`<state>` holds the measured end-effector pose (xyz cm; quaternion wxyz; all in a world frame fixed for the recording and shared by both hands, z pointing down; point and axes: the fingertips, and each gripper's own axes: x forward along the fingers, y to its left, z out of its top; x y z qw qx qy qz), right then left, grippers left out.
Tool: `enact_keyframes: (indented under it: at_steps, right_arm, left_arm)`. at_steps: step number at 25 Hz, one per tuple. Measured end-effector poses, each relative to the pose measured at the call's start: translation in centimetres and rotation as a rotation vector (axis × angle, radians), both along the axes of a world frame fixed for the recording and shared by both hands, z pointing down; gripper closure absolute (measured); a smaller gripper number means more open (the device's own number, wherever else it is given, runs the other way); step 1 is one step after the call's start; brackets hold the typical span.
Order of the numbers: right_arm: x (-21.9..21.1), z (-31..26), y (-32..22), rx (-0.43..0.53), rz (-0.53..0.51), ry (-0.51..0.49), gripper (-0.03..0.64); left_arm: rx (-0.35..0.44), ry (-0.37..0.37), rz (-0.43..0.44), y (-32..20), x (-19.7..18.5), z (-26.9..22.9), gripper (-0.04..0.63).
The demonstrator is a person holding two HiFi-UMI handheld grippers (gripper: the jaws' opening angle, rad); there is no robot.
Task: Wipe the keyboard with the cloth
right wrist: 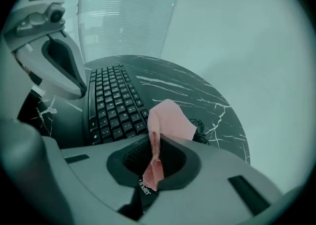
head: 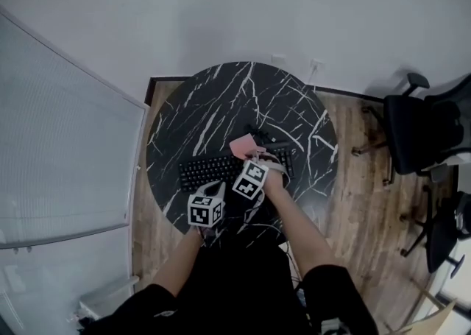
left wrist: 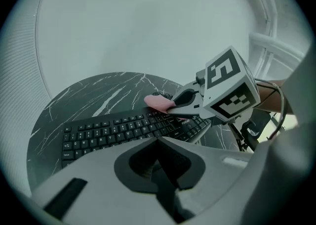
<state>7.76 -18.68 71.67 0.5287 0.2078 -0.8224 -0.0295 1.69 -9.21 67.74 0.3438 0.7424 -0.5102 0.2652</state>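
Round black marble-look table [head: 221, 98] on wood floor [head: 360, 179]. One black keyboard [head: 210, 171] on its near half. One pink cloth [right wrist: 170, 120], crumpled, sits over the keyboard's right end, pinched between right gripper [right wrist: 152, 164] jaws. Left gripper [left wrist: 159, 167] jaws pressed together, empty, by keyboard's near edge. Two black office chairs [head: 412, 127] at right.

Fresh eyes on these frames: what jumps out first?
The pink cloth stands out, pinched in the right gripper and held over the black keyboard. The keyboard lies on the near half of a round black marble table with white veins. The left gripper is shut on nothing, on the keyboard's near side.
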Motion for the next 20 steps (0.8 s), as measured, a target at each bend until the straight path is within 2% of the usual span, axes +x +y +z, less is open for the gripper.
enact_keyframes:
  at_steps: [5, 20]
  right_arm:
    - [-0.2, -0.1, 1.0, -0.054, 0.030, -0.072, 0.603]
    - [1.3, 0.0, 7.0, -0.107, -0.027, -0.099, 0.603]
  left_arm:
    - [-0.019, -0.017, 0.006, 0.8, 0.1, 0.7, 0.597]
    - [-0.014, -0.032, 0.050, 2.8, 2.3, 0.3, 0.597]
